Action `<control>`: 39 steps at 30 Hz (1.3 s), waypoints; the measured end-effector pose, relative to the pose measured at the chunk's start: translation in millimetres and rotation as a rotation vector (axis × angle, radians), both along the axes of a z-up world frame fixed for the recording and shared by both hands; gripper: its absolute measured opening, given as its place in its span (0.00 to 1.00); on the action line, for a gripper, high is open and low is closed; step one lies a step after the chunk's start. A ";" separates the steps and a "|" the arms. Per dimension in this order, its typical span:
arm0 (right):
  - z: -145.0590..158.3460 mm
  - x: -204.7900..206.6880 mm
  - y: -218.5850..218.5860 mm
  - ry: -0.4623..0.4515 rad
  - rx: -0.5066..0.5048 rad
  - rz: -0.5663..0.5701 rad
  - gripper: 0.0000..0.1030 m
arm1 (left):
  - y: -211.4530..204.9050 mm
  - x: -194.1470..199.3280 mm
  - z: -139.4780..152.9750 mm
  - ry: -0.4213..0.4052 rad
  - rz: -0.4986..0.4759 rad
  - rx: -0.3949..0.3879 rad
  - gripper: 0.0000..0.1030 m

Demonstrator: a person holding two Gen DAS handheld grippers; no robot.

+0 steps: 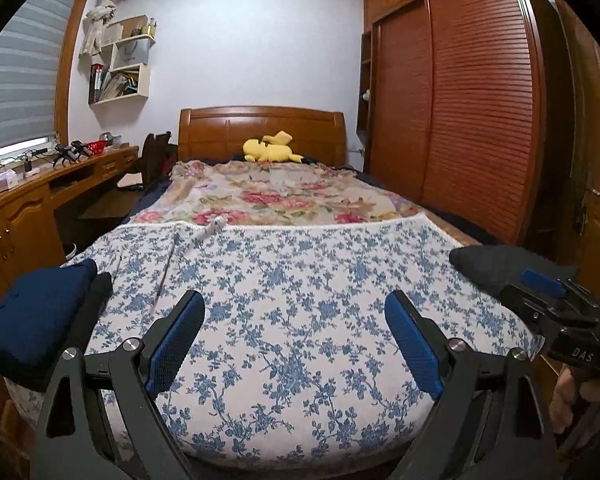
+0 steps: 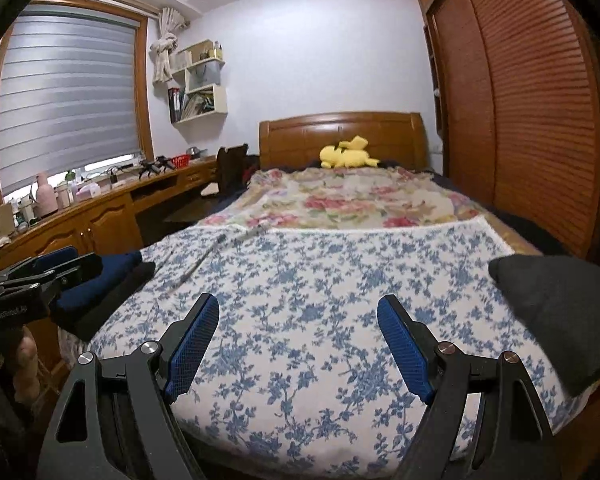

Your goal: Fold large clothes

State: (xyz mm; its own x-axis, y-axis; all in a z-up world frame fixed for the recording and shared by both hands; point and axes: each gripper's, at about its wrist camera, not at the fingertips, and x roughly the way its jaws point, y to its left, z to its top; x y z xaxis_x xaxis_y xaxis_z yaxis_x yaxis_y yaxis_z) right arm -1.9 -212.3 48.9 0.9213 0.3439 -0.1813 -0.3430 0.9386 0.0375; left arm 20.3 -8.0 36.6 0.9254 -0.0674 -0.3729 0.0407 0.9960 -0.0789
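Lying folded at nine o'clock on the bed (image 1: 300, 320): navy garment (image 1: 32, 316) atop a black one (image 2: 100, 304). Waiting unfolded at three o'clock: dark grey garment (image 2: 556, 312). Hovering over the bedspread, both spread and holding nothing: left tongs (image 1: 296, 340), right tongs (image 2: 298, 340).

White bedspread (image 1: 300, 300) with blue flowers; navy garment (image 1: 32, 320); apparently black garment (image 2: 552, 312).

Visible inventory: two grippers, the left gripper (image 1: 294, 334) and the right gripper (image 2: 298, 340); one navy folded garment (image 1: 32, 320); one black garment (image 2: 556, 312); two floral bedspreads, one blue-and-white spread (image 1: 300, 280) and one pink-flowered spread (image 1: 276, 196); one yellow plush toy (image 1: 272, 148).
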 end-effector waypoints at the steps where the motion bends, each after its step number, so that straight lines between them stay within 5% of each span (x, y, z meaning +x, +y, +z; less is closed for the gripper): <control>1: -0.6 -1.6 -0.1 -0.010 -0.002 -0.006 0.80 | 0.8 -2.1 2.4 -0.008 0.004 0.001 0.89; 11: -11.8 -4.1 -1.0 -0.052 -0.014 -0.058 0.80 | 2.2 -17.1 14.8 -0.068 0.022 0.018 0.89; 39: -17.1 -2.1 4.6 -0.053 0.010 -0.065 0.80 | -1.6 -17.5 8.5 -0.054 0.021 0.017 0.89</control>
